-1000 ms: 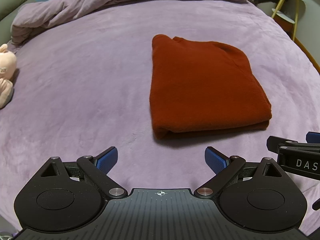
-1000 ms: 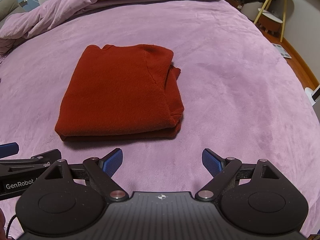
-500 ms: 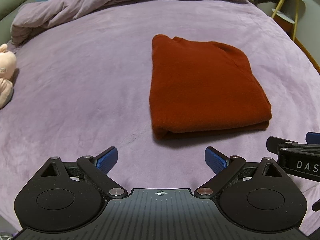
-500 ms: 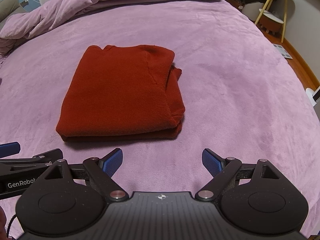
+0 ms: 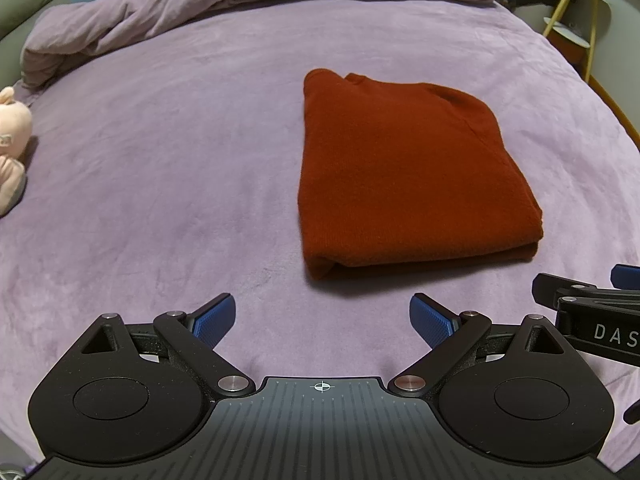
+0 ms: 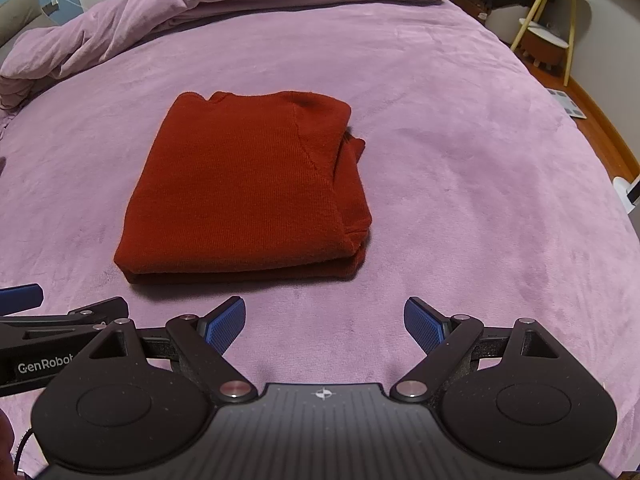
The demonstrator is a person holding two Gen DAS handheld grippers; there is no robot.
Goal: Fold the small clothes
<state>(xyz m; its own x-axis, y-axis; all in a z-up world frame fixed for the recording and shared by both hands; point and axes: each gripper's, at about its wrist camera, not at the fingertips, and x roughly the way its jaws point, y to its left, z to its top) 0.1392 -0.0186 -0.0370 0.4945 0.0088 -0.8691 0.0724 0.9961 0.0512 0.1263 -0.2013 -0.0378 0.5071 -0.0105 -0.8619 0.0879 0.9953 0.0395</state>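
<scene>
A rust-red sweater (image 5: 404,172) lies folded into a neat rectangle on the purple bed cover (image 5: 168,168); it also shows in the right wrist view (image 6: 248,188). My left gripper (image 5: 322,318) is open and empty, just short of the sweater's near edge. My right gripper (image 6: 324,320) is open and empty, also near that edge, on the sweater's right. Each gripper shows at the edge of the other's view: the right one in the left wrist view (image 5: 588,312) and the left one in the right wrist view (image 6: 60,320).
A bunched purple duvet (image 5: 248,4) lies along the far side of the bed. A pink plush toy (image 5: 12,148) sits at the left edge. A yellow-legged side table (image 6: 548,12) and wooden floor (image 6: 600,128) lie beyond the bed's right edge.
The right wrist view has shifted slightly, so the sweater sits a little lower and to the right in it. The left gripper and the sweater have not moved.
</scene>
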